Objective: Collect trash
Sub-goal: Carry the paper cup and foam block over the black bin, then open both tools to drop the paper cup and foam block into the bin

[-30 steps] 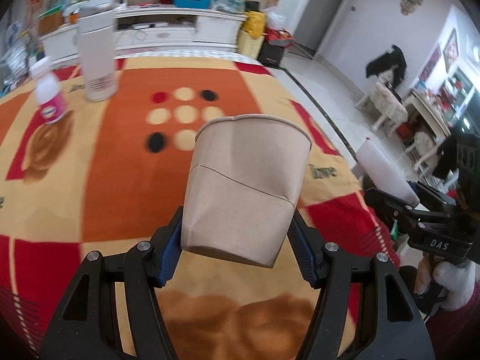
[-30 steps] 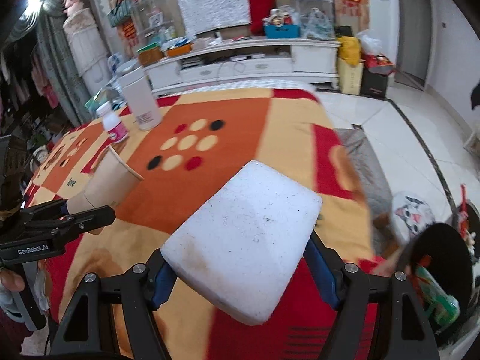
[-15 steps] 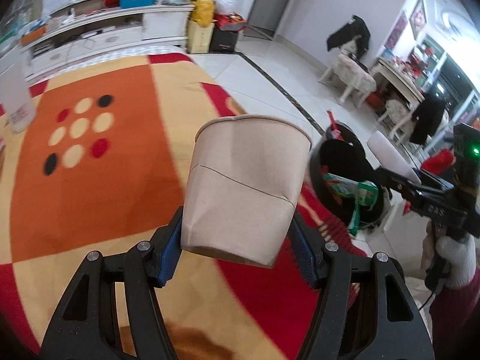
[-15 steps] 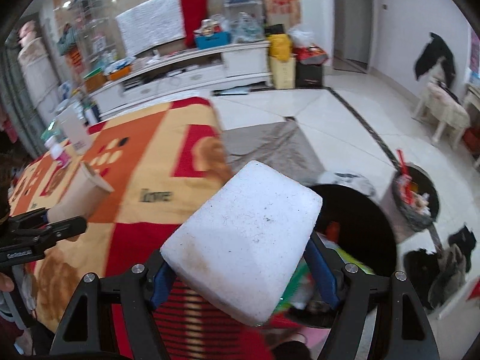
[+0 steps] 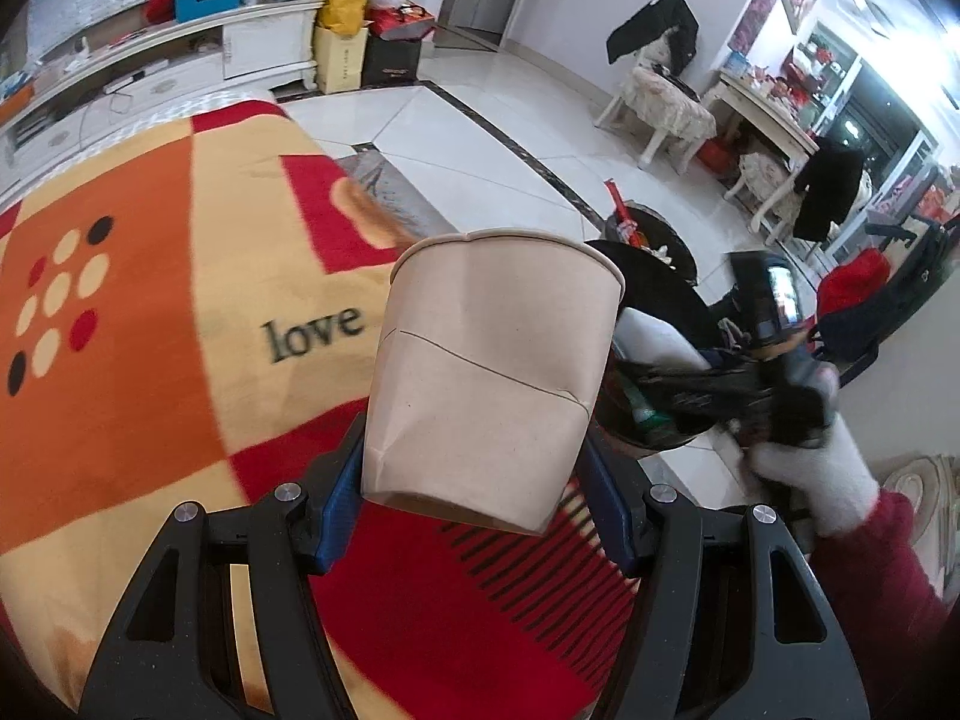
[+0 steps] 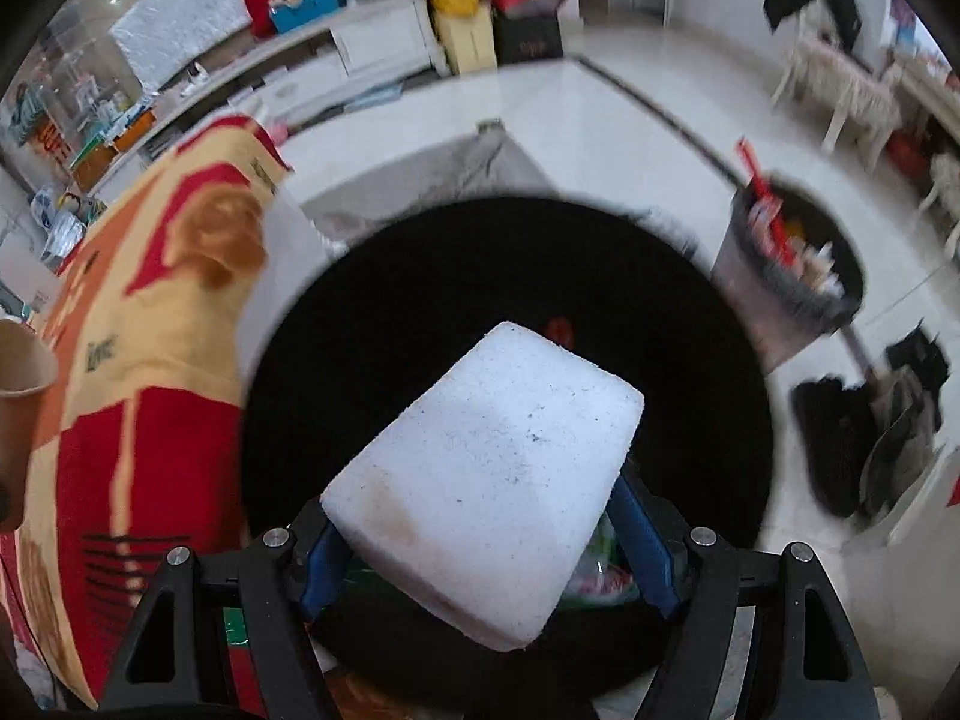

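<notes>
My left gripper is shut on a brown paper cup, held upright over the table's right edge. My right gripper is shut on a white foam block and holds it directly above the open mouth of a black trash bin. In the left wrist view the bin sits just behind the cup, with the right gripper and foam over it. The cup's rim shows at the left edge of the right wrist view.
The table wears a red, orange and yellow blanket printed "love". A second bin full of rubbish stands on the white tile floor to the right. White stools and a TV cabinet lie farther off.
Both grippers swung right, off the table toward the bin. The foam block went from beside the bin to directly over its mouth. The cup now sits at the table's edge near the bin.
</notes>
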`<state>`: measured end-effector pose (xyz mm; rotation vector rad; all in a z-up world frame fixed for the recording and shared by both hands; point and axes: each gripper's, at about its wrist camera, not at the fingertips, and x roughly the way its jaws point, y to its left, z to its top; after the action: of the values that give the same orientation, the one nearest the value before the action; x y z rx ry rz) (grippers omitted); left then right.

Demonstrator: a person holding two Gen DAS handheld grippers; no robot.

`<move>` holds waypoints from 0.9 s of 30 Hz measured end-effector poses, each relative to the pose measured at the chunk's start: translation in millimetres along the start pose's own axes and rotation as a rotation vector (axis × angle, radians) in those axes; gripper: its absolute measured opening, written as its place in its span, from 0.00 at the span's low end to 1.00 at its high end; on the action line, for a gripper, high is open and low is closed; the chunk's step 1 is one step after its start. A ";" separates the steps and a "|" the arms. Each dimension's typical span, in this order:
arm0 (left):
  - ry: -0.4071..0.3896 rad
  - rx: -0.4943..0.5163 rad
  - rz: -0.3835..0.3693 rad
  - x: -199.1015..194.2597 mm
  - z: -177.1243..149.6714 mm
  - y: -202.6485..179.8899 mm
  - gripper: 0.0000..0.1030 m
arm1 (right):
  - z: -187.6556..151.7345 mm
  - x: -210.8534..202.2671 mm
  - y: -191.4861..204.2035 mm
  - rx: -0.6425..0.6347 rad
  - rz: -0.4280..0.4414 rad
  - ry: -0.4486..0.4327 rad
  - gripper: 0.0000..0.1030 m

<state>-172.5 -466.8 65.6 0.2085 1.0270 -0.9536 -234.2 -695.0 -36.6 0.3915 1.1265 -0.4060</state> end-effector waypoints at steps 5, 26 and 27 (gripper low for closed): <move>0.023 0.004 -0.044 20.6 12.0 -19.7 0.62 | 4.0 -2.9 -8.1 -0.002 0.039 0.002 0.77; 0.081 0.008 -0.177 77.4 42.7 -75.2 0.70 | -19.9 -112.5 -48.6 0.086 0.051 -0.274 0.89; 0.082 0.010 -0.184 79.0 43.2 -77.9 0.70 | -20.5 -111.5 -45.8 0.084 0.053 -0.272 0.89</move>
<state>-190.5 -583.0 46.5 0.1644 1.1313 -1.1248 -314.7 -711.6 53.9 0.4255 0.8342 -0.4463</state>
